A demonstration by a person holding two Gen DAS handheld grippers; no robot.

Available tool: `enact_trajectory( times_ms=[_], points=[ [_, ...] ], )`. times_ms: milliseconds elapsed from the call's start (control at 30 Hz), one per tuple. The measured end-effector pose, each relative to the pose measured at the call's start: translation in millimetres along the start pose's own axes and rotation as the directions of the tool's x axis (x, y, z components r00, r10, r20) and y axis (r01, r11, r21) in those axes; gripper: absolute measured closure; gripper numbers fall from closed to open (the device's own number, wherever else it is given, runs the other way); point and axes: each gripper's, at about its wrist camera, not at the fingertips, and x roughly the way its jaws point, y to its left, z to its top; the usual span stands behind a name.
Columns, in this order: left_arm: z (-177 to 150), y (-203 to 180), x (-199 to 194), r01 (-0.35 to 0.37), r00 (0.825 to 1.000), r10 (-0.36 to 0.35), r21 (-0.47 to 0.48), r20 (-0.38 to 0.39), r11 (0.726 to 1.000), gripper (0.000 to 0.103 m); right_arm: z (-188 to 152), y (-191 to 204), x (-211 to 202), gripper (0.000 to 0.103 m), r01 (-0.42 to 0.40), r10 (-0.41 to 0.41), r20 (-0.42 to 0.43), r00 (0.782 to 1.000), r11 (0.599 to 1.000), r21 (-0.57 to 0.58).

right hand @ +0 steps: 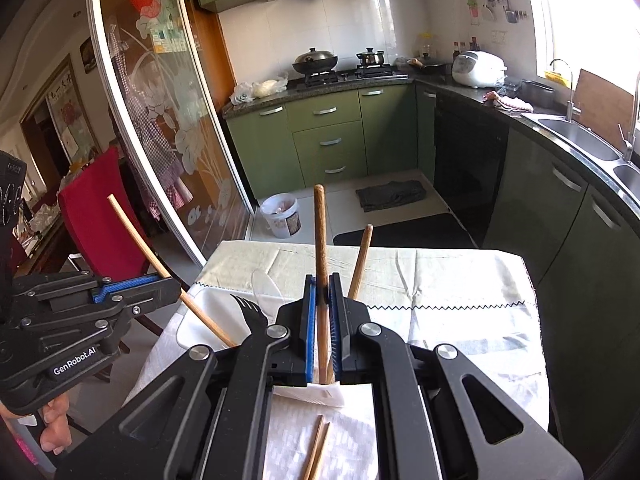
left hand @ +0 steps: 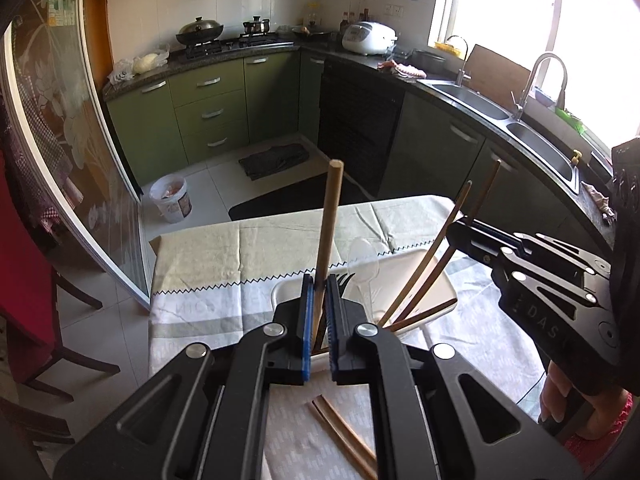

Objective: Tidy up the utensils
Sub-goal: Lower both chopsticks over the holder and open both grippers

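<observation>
My left gripper (left hand: pixel 319 285) is shut on a pale wooden chopstick (left hand: pixel 329 224) that stands almost upright between its blue pads. My right gripper (right hand: pixel 323 285) is shut on two dark brown chopsticks (right hand: pixel 320 240), which splay apart at the top. Both grippers hover over a white tray (left hand: pixel 442 292) on the clothed table. In the tray lie a clear plastic spoon (left hand: pixel 362 262) and a black fork (right hand: pixel 249 312). In the left wrist view the right gripper (left hand: pixel 456 227) enters from the right, with its chopsticks' lower ends in the tray. The left gripper (right hand: pixel 175 285) shows at the left of the right wrist view.
A pair of brown chopsticks (right hand: pixel 316 452) lies on the cloth near me, below the grippers. The small table's far edge (right hand: pixel 360 246) borders the kitchen floor, with a white bucket (right hand: pixel 280 216) and dark mats beyond. A red chair (right hand: pixel 96 224) stands left; counter and sink (left hand: pixel 540 148) stand right.
</observation>
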Motion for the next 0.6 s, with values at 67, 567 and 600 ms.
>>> enact_trajectory(
  times_ms=[67,567,600],
  points=[
    [-4,2,5,0.006,1.0,-0.006,0.002,-0.019,1.0,0.096,-3,1,4,0.096,0.004,-0.004,-0.012,1.0,1.0,0.0],
    [-5,-3,-20,0.021,1.0,-0.021,-0.002,-0.015,1.0,0.087,2,16,-37,0.086,0.016,-0.014,0.04,0.999,0.999,-0.028],
    [-6,-3,-24,0.028,1.0,-0.028,-0.005,-0.013,1.0,0.087,0,16,-44,0.084,0.0,0.002,0.052,0.999,1.0,-0.024]
  ],
)
